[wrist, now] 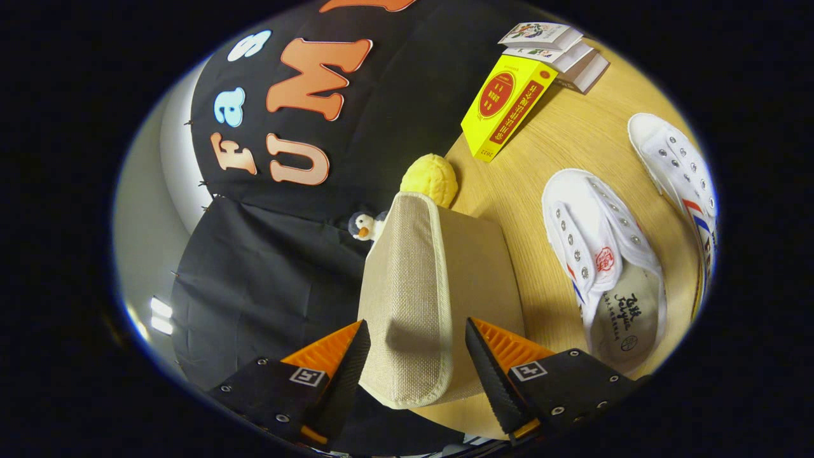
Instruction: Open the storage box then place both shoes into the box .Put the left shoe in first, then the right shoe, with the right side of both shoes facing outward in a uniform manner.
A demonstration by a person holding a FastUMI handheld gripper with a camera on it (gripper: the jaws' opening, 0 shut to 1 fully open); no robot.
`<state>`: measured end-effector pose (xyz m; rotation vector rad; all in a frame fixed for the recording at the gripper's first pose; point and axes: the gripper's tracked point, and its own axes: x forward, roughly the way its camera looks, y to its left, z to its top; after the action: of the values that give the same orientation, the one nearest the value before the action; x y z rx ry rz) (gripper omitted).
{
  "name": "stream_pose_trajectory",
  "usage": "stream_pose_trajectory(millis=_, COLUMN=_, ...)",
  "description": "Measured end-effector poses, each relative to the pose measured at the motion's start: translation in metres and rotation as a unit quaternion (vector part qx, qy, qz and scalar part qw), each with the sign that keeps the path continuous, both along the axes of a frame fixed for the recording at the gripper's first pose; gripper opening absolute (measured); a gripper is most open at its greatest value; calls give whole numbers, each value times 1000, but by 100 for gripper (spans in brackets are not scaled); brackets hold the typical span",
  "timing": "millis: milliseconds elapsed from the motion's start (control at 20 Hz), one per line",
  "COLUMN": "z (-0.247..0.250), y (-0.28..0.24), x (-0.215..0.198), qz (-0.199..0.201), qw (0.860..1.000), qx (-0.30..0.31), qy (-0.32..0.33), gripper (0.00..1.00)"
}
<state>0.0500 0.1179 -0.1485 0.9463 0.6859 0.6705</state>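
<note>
while our gripper (416,356) stands spread around the storage box (439,280) lid's edge, its long axis runs straight ahead toward frame centre, both shoes (604,254) lying to the right.

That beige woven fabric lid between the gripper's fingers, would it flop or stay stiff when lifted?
The beige woven fabric lid probably stays fairly stiff: it stands raised as a flat panel. Its coarse weave should grip well. The gripper straddles it, fingers seemingly not yet pressing.
</note>
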Motion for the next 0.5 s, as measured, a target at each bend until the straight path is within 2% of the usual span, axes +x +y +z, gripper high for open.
stream_pose_trajectory(millis=100, z=3, y=4, x=-6, qz=19, qw=1000, qx=12, qy=9, gripper=86)
stream_pose_trajectory(millis=350, z=5, y=-6, x=-5, qz=18, qw=999, qx=20, qy=21, gripper=57)
stream_pose_trajectory(millis=500, z=14, y=-14, x=-6, qz=8, qw=999, qx=32, qy=16, gripper=45)
